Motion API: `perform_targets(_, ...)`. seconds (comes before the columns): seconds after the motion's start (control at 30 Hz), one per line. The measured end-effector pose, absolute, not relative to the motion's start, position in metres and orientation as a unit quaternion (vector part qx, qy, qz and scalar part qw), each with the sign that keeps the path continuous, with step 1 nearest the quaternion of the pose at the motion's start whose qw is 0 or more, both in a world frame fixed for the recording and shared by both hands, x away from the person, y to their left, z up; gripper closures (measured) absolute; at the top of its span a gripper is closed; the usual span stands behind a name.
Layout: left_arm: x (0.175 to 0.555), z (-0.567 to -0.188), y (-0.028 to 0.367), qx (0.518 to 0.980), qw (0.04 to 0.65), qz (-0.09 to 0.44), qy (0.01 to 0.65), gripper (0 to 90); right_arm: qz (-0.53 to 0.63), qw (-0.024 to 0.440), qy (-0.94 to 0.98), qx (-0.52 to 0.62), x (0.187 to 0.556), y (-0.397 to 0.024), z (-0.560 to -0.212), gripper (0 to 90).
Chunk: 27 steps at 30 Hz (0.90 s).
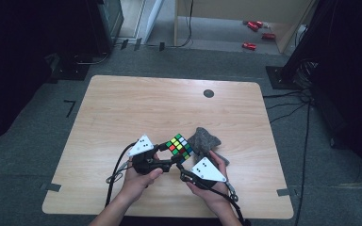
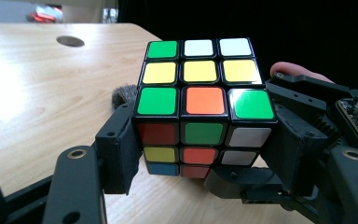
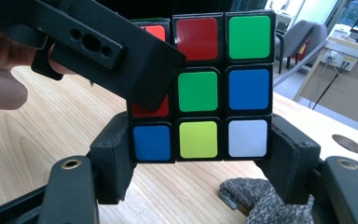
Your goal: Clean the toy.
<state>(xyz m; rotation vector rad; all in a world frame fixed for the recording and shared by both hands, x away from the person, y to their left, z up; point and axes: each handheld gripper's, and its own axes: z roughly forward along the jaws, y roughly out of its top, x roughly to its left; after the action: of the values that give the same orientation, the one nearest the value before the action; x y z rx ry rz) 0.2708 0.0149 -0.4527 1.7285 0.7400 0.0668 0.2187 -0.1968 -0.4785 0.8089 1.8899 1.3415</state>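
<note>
From above I see the cube [image 1: 179,148] over the table [image 1: 122,108] near a grey cloth [image 1: 204,139], my left gripper [image 2: 200,140] clamps its lower layers, my right gripper [image 3: 199,149] clamps its bottom row; no writing.

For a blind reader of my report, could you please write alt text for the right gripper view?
A scrambled puzzle cube sits between the right gripper's two black jaws, whose pads touch its bottom layer, above a wooden table. The left gripper covers the cube's upper left corner, and a grey fuzzy cloth lies below.
</note>
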Motion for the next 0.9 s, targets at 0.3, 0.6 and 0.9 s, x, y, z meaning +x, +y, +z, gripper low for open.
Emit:
perform_targets(0.3, 0.277, -0.449, 0.029, 0.716, 0.620, 0.036, 0.319, 30.2, 0.503, 0.336, 0.726, 0.326, 0.221, -0.203, -0.478, 34.6)
perform_targets(0.6, 0.281, -0.449, 0.042, 0.737, 0.607, 0.067, 0.291, 13.8, 0.502, 0.327, 0.708, 0.374, 0.229, -0.228, -0.472, 34.6)
perform_targets(0.9, 0.274, -0.454, 0.032, 0.768, 0.579, 0.138, 0.236, 11.9, 0.532, 0.295, 0.694, 0.385, 0.229, -0.240, -0.457, 34.6)
